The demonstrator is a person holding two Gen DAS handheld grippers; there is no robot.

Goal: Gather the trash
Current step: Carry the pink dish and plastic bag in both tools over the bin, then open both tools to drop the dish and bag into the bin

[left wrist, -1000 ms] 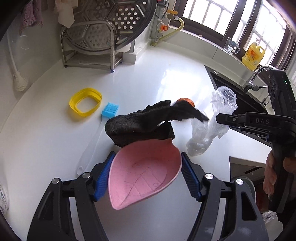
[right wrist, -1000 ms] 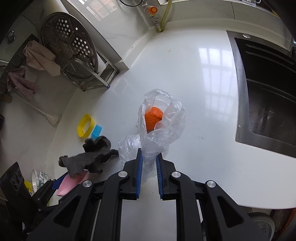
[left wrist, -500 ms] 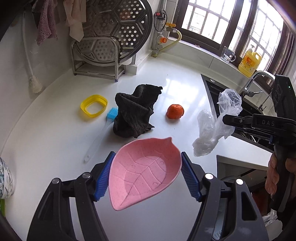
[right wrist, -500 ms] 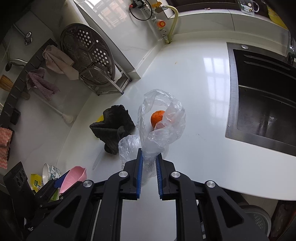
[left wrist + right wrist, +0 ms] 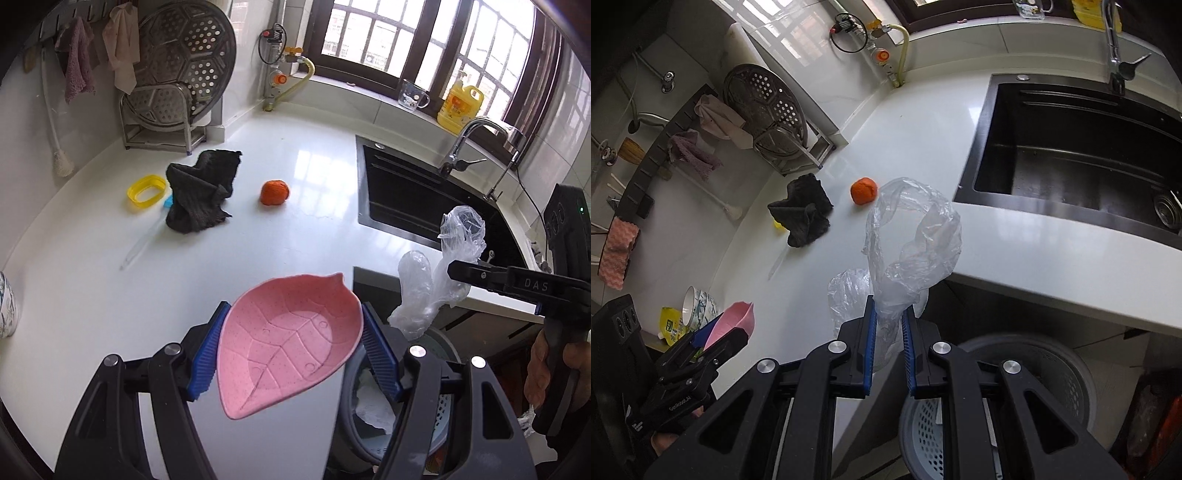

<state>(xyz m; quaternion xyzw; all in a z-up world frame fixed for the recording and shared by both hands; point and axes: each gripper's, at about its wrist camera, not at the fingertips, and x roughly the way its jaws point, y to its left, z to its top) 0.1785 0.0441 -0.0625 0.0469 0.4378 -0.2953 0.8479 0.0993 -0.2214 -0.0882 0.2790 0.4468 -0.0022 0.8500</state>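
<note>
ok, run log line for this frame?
left gripper: shut on pink leaf dish | right gripper: shut on clear plastic bag | orange peel, black cloth: on counter

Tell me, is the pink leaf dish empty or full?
Empty. The left wrist view shows the pink leaf dish bare inside, only its moulded veins showing, clamped between the left gripper pads.

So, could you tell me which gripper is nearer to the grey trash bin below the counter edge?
Right. The right gripper, shut on the plastic bag, hangs beside the trash bin; the left gripper, holding the pink leaf dish, straddles the counter edge.
</note>
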